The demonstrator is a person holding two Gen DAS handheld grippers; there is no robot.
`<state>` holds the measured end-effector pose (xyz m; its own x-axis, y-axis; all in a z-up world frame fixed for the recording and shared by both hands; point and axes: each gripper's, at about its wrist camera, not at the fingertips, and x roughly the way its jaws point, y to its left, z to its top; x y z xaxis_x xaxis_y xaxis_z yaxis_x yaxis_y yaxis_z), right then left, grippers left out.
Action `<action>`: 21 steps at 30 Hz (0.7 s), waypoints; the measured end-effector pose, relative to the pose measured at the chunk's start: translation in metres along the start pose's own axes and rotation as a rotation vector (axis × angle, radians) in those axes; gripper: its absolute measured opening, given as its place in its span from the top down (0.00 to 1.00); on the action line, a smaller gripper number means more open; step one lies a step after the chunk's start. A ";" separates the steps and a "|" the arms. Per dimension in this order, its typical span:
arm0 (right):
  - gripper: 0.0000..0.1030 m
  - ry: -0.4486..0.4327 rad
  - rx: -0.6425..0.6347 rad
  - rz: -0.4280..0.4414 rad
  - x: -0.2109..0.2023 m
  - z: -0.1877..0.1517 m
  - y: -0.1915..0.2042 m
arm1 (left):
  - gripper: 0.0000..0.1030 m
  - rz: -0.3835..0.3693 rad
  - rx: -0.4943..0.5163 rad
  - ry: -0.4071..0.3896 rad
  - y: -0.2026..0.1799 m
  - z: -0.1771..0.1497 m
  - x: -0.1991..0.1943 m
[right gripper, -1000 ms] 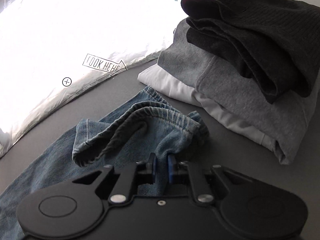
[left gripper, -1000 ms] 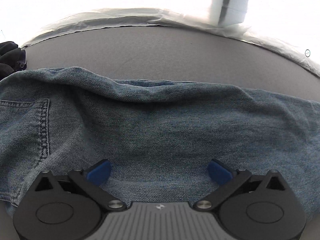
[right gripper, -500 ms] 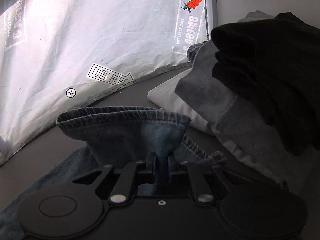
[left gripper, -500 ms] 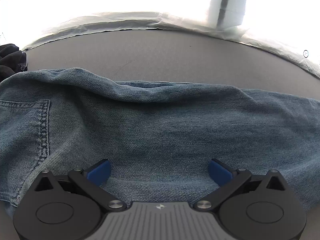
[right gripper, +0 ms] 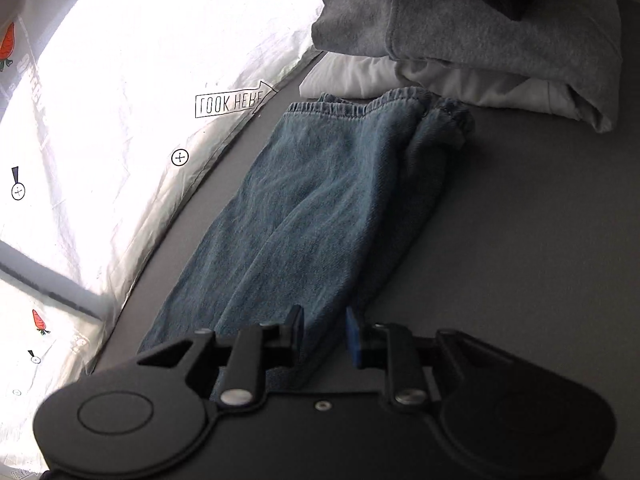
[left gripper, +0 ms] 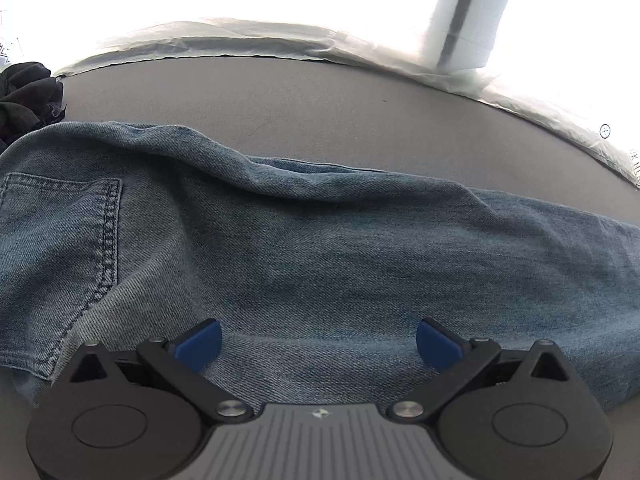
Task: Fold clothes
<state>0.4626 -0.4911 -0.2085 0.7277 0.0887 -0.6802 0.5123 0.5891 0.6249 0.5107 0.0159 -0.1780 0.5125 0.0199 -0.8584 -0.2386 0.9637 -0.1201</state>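
Blue jeans (left gripper: 320,248) lie flat across the dark grey table, back pocket (left gripper: 60,248) at the left. My left gripper (left gripper: 318,344) is open wide, low over the denim, holding nothing. In the right wrist view the jeans legs (right gripper: 320,208) stretch away, with the hems (right gripper: 380,108) lying at the far end by a clothes stack. My right gripper (right gripper: 323,330) is partly open over the near part of the leg, with nothing between its pads.
A stack of folded clothes (right gripper: 460,40), black on grey on white, stands beyond the hems. A black garment (left gripper: 28,96) lies at the table's far left. A white printed sheet (right gripper: 120,120) borders the grey table (right gripper: 520,220).
My right gripper has let go of the jeans hem, which now lies flat on the table, and has drawn back along the leg. My left gripper stays open in place.
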 end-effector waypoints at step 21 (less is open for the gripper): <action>0.78 0.166 0.370 0.351 0.026 -0.064 -0.007 | 0.35 -0.459 -0.616 0.109 0.068 -0.087 -0.032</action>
<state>0.4486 -0.4410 -0.2546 0.8179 0.3729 -0.4383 0.3991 0.1812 0.8988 0.4057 0.0579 -0.2020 0.5945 -0.4022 -0.6963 -0.4539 0.5469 -0.7035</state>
